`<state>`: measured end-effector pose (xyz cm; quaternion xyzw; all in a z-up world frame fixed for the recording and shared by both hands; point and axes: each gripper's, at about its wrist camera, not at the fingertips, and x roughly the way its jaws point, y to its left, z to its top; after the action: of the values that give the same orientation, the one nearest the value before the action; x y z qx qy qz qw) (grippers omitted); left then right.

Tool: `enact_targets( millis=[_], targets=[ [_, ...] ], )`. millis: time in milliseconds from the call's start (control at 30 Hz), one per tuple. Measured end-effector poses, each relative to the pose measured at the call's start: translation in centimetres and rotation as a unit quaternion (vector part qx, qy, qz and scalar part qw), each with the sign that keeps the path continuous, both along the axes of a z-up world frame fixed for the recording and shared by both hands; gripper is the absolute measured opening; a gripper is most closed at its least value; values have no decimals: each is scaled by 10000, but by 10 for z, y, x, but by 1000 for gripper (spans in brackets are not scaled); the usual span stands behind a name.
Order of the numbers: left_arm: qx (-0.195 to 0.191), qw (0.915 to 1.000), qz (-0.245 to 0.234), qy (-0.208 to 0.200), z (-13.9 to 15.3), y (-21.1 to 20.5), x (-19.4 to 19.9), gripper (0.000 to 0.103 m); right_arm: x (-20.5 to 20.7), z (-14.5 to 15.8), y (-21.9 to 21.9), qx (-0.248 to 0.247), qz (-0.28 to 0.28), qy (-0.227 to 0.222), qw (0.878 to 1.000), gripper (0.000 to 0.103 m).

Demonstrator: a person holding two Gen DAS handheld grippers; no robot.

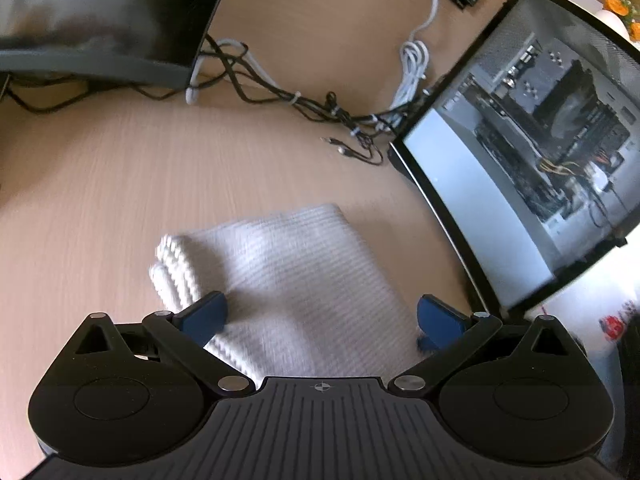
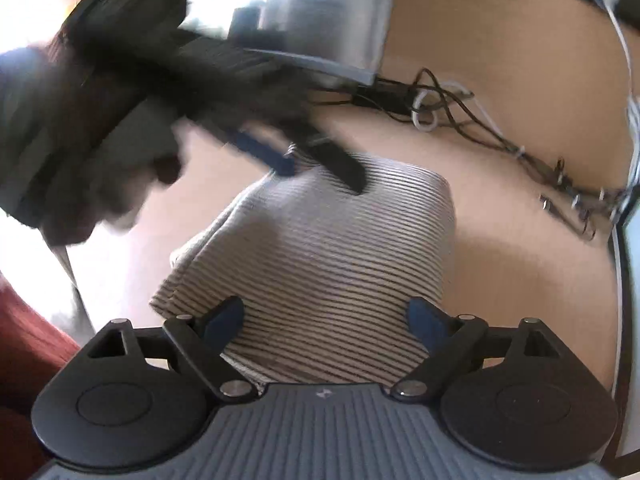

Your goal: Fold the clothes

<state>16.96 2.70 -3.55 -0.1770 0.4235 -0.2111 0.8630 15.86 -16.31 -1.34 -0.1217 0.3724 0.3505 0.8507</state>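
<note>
Lying folded on the desk [image 1: 120,168], the striped garment [image 2: 320,248] sits between both wide-spread tools [image 1: 322,316] [image 2: 324,320].

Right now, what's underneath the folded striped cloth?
The striped cloth lies flat on the wooden desk, which shows bare all around it. Whatever is under the cloth or between its folded layers is covered. Both the left gripper and right gripper hang open above it.

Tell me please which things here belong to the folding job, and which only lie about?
Job: striped cloth, left gripper, right gripper.

Lying about: cables, monitor, PC case, desk.
</note>
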Motion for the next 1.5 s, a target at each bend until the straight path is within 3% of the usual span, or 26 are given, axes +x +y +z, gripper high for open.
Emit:
enact_targets(
  millis=[133, 267, 300, 467, 567, 633, 700, 733, 833, 900, 1000, 1100, 1167, 1267, 1400, 1500],
  targets=[
    [-10, 10000, 8, -37, -7, 3, -7, 103, 47, 19, -37, 860, -691, 731, 9912, 90],
    [72, 9999, 8, -140, -12, 0, -11, 103, 81, 33, -39, 1424, -1066, 784, 9809, 90],
    [136, 9998, -12, -174, -12, -2, -13, 103, 89, 31, -33, 1425, -1082, 792, 9807, 88],
    [389, 9988, -85, -272, -14, -9, -17, 103, 129, 2, 8, 1187, -1224, 1063, 9796, 52],
    [330, 9991, -62, -251, -16, -7, -18, 103, 129, -2, 19, 1110, -1255, 1015, 9806, 52],
    [273, 9993, -55, -263, -17, -5, -19, 103, 126, -6, 28, 741, -1091, 810, 9879, 52],
    [231, 9994, -51, -269, -18, -5, -17, 103, 129, -22, 36, 404, -986, 752, 9915, 58],
    [237, 9994, -52, -259, -18, -5, -16, 103, 131, -28, 35, 362, -1007, 782, 9912, 66],
    [246, 9994, -95, -246, -19, -4, -14, 103, 135, -29, 28, 540, -1123, 995, 9872, 67],
    [237, 9993, -153, -234, -18, -3, -14, 103, 130, -24, 25, 571, -1100, 926, 9880, 67],
    [54, 9997, -172, -160, -13, 4, -13, 103, 117, -9, 15, 596, -1148, 811, 9883, 77],
    [-362, 9992, -115, -83, -5, 16, -11, 103, 90, 9, 2, 509, -1257, 479, 9896, 94],
    [-381, 9989, -109, -240, 4, 17, -10, 103, 77, 18, -7, 584, -1475, 359, 9867, 103],
    [-478, 9976, -99, -496, 14, 14, -5, 103, 58, 27, -20, 606, -1646, 226, 9842, 103],
    [-707, 9950, 270, -659, 17, 16, 4, 103, 32, 26, -15, 152, -1614, 53, 9868, 103],
    [-520, 9979, 350, -131, -1, 14, 19, 103, 19, 13, 0, -199, -1518, 198, 9880, 103]
  ],
)
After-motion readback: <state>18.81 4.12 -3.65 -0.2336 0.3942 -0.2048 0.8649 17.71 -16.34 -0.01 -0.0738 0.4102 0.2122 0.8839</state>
